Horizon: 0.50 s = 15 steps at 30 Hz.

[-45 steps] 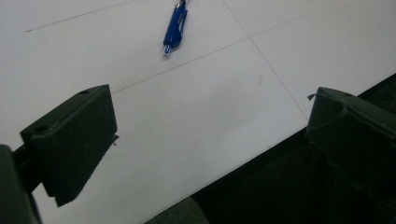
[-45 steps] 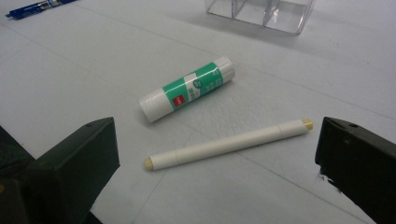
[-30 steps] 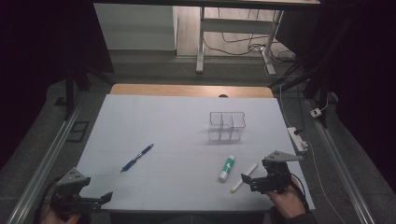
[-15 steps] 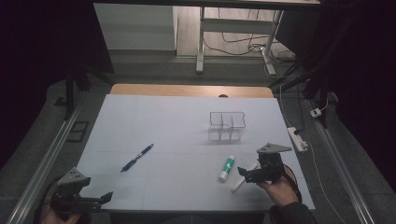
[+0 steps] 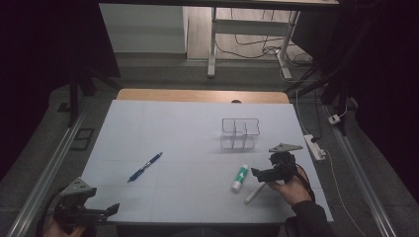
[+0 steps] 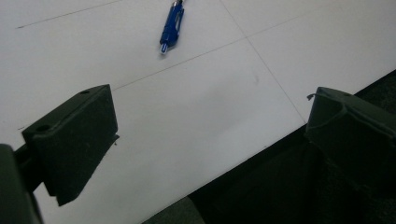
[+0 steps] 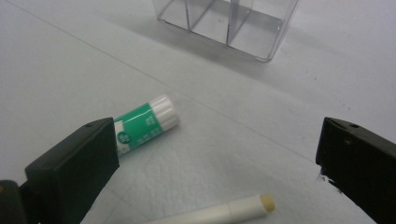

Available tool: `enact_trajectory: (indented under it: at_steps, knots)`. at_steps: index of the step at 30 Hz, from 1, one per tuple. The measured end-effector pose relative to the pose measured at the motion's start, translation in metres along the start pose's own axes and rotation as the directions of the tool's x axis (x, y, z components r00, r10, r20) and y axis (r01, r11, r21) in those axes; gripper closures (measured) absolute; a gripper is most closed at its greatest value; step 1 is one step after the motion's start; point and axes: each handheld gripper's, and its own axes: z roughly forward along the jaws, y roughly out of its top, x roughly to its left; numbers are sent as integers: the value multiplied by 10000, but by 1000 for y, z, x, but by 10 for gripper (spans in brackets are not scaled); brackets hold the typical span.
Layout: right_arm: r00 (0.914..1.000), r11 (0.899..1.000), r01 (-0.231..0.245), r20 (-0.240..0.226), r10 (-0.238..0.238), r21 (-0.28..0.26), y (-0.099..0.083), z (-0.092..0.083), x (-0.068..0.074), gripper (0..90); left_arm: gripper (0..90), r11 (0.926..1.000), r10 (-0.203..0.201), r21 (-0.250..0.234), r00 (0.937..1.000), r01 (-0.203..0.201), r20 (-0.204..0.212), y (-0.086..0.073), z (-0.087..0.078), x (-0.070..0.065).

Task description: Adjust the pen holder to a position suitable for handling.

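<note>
- Right gripper [image 5: 261,174] has moved forward and left since a second ago, now over the white marker [image 5: 255,193], jaws wide apart, holding nothing.
- Table [image 5: 173,123]: organizer [image 5: 240,133] stands beyond the glue stick [image 5: 240,177].
- Left gripper [image 5: 101,212] at the near-left edge, jaws apart.
- Left gripper view shows the pen's [image 6: 172,25] clicker end; right gripper view shows the marker's tan tip.

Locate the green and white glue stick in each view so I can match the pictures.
High view: glue stick lies right of centre, just left of the right gripper.
Left gripper view: not in it.
Right gripper view: glue stick beside the left jaw.
Shared landmark: the white pen beside it.
</note>
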Motion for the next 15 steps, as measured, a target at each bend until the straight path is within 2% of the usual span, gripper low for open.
enact_trajectory:
  at_steps: [9,15]
  knots:
    - [9994,9998,184,280,-185,67,11,16,-7,2,24,10000,-18,16,10000,18,-10,0,0,0]
    - [9991,9997,228,369,-228,9,18,24,-13,59,25,10000,2,33,10000,-2,-39,0,0,0]
